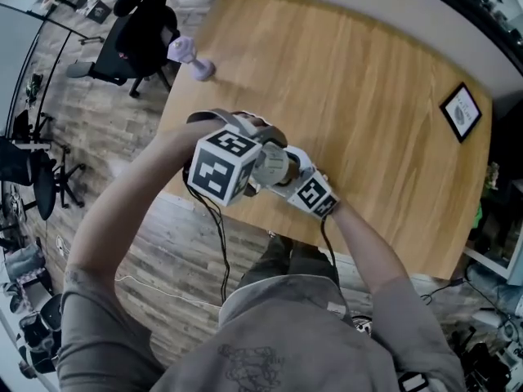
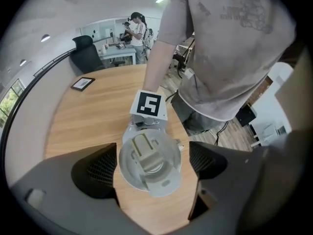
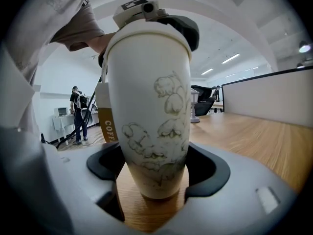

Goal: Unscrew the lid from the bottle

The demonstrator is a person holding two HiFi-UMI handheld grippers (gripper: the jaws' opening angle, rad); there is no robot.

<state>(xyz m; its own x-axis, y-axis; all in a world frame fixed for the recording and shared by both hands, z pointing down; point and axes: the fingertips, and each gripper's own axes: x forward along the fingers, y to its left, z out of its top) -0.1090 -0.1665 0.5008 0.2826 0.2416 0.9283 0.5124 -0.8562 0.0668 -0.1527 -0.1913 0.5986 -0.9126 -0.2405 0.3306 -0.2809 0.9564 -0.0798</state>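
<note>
While clamping the bottle [image 3: 146,82] low on its body between the pressed-in pads of the right gripper [image 3: 154,169], hovers the left gripper [image 2: 152,166] nose-down over the lid [image 2: 146,153], jaws spread wide. Frames the lid dead centre between those spread jaws, with a sliver of gap at each pad, so pinches nothing there.

Reads as the approach-and-grip step: lid on, not yet turned. Next move likely calls for closing evenly on the lid's rim, then twisting about the bottle's axis against the steady hold below. Risks slipping on the smooth round edge if closed off-centre.

Looks like a tall cream tumbler, tapering toward the base, with faint line-drawn flowers on the side facing the right gripper and a tan strip [image 3: 108,124] lettered COFF just left of that gripper's line. Stands upright on or just above the wooden table [image 2: 93,116]; cannot tell which. Topped by a pale grey disc of a lid with a flip tab across it.
</note>
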